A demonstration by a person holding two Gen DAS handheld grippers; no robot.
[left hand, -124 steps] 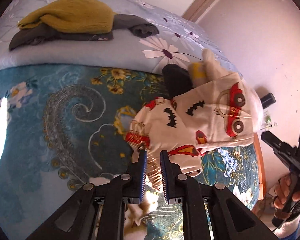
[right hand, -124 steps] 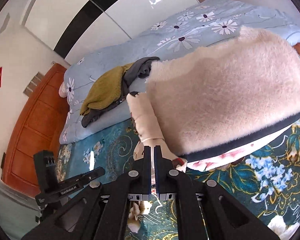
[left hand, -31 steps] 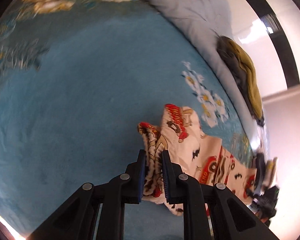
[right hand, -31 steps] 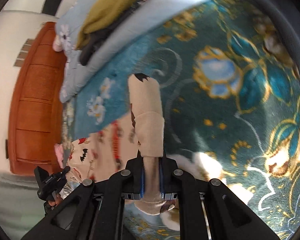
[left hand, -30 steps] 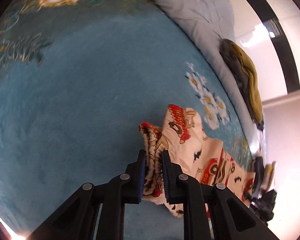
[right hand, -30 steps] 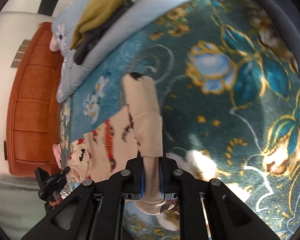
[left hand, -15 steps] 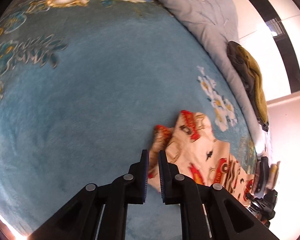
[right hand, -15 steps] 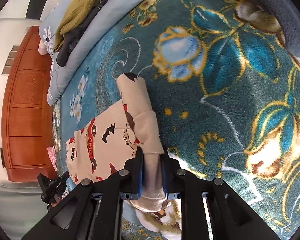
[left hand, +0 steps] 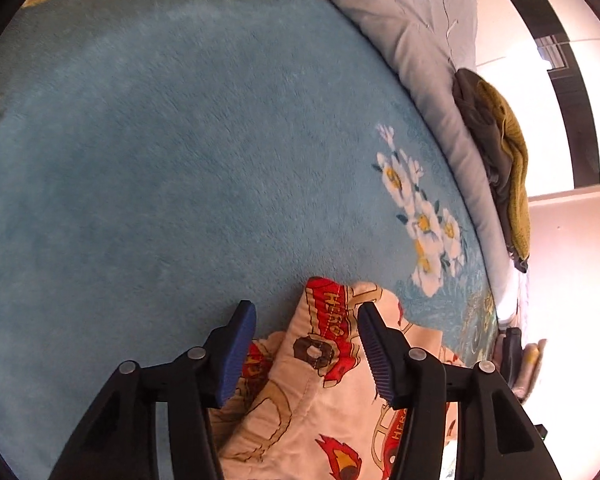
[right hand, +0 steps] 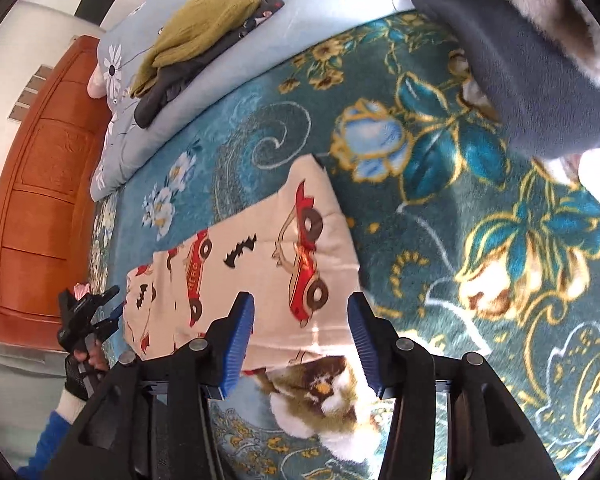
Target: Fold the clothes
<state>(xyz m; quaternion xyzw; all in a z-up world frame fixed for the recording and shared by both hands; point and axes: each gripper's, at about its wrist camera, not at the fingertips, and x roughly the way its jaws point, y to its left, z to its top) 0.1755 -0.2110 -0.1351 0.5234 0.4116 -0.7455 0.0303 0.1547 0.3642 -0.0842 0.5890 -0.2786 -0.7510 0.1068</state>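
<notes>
From the left wrist, the left gripper (left hand: 306,344) has just been opening: a second ago its jaws pinched the edge of the printed garment (left hand: 332,396), and now they stand apart with the cream cloth, its red cars showing, lying loose between and under them on the blue blanket (left hand: 160,160). No pad presses the cloth. Off to the right the pile of olive and grey clothes (left hand: 500,160) sits on the pale quilt (left hand: 416,24), well apart. From the right wrist, the right gripper (right hand: 300,336) has likewise just been opening; the sleeve it clamped a second ago is released, and the garment (right hand: 260,264) now lies spread flat on the flowered blanket (right hand: 440,240), one end between the parted jaws. The left gripper (right hand: 88,312), in a person's hand, hovers at the garment's far end. Both releases suggest the laying-out step is finished, and the folds themselves are probably next.
</notes>
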